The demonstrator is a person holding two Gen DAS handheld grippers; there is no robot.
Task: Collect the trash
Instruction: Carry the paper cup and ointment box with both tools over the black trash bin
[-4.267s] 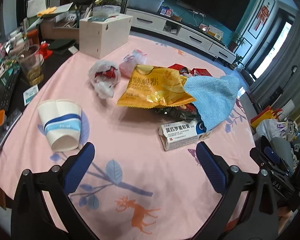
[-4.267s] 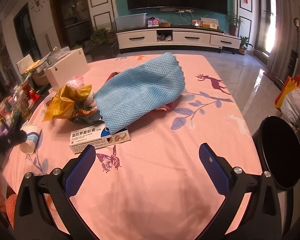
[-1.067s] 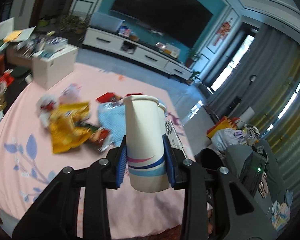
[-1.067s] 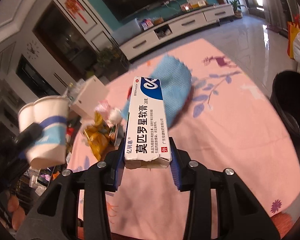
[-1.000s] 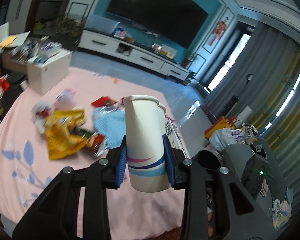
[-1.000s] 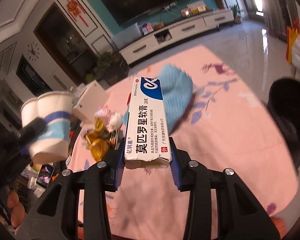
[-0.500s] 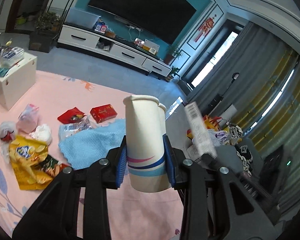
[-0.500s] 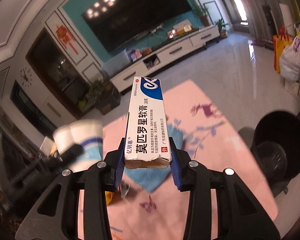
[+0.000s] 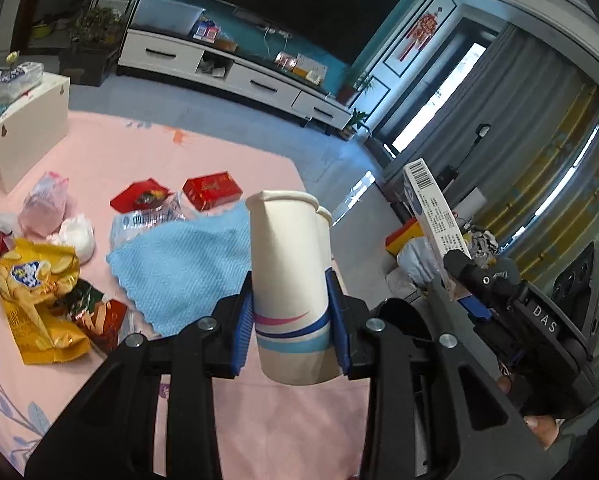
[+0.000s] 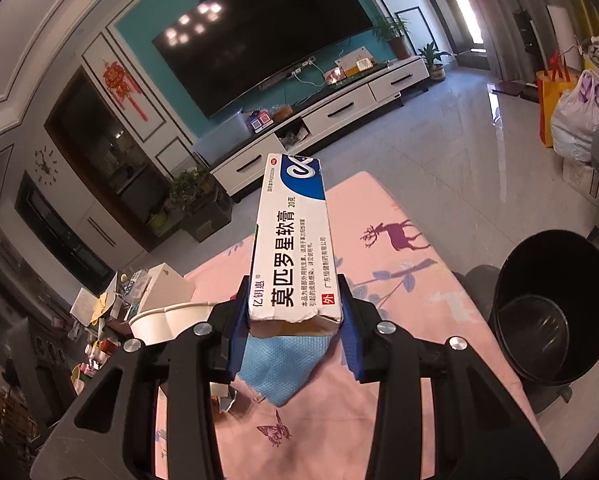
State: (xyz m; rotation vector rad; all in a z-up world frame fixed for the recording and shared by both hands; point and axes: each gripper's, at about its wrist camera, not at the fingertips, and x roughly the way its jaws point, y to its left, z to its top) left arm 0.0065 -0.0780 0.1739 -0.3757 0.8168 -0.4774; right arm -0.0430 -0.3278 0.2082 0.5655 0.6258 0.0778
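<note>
My left gripper (image 9: 290, 320) is shut on a pair of stacked white paper cups (image 9: 287, 276) with blue and pink stripes, held upright above the pink tablecloth (image 9: 147, 152). My right gripper (image 10: 293, 322) is shut on a white and blue ointment box (image 10: 293, 248), which also shows at the right of the left wrist view as the ointment box (image 9: 433, 216). A black trash bin (image 10: 555, 312) stands on the floor beside the table's right edge. The cups' rim (image 10: 167, 318) peeks in at the left of the right wrist view.
On the cloth lie a light blue rag (image 9: 187, 264), a yellow chip bag (image 9: 39, 292), red packets (image 9: 211, 190), a clear wrapper, a pink plastic bag (image 9: 45, 204) and crumpled tissue. A white box (image 9: 23, 128) stands at the far left. Bags (image 10: 571, 116) sit on the floor.
Both grippers have swung right with their loads, toward the table's right edge. The bin now sits closer in the right wrist view, and the ointment box has come into the left wrist view.
</note>
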